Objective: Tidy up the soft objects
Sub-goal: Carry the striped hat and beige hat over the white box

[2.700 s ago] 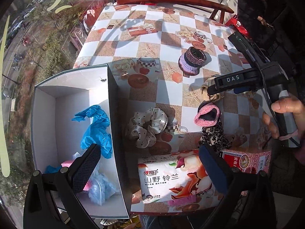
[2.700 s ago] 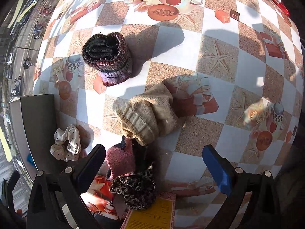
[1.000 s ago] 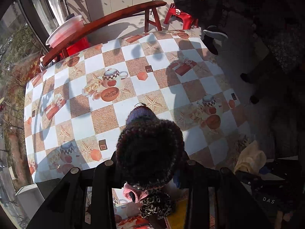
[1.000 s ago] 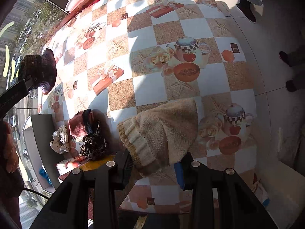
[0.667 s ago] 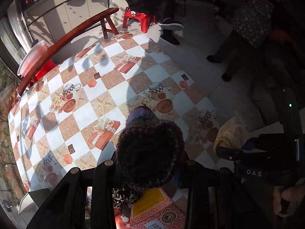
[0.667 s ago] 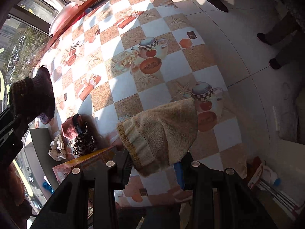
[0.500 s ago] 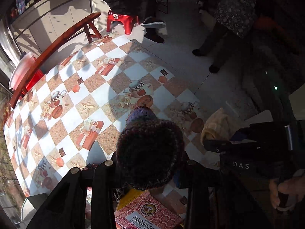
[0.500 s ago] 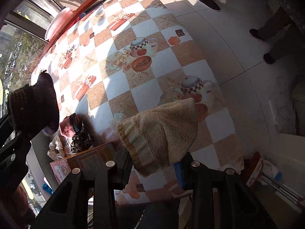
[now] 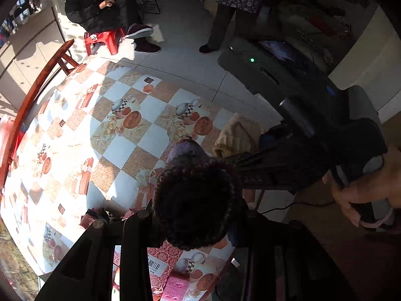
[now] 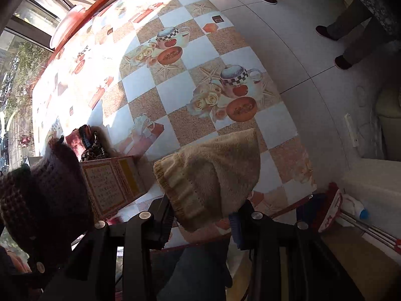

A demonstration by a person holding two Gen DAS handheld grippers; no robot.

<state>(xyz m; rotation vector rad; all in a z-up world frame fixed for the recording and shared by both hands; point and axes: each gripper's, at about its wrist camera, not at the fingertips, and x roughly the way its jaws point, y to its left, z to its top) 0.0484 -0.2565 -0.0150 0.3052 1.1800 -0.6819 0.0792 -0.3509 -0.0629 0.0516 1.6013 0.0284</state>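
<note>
The left gripper (image 9: pixel 193 225) pinches the dark knit hat (image 9: pixel 193 200) and the right gripper (image 10: pixel 200 220) pinches the beige knit hat (image 10: pixel 210 173), both now lifted above the checkered table (image 10: pixel 150 87), ready for transfer to storage.

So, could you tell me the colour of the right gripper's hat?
Beige hat, clearest in the right wrist view.

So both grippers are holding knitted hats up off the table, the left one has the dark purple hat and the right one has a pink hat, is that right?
Not quite. The right gripper holds a beige hat, not a pink one, as the right wrist view shows. The left gripper does hold the dark purple hat, and both are up off the table.
</note>
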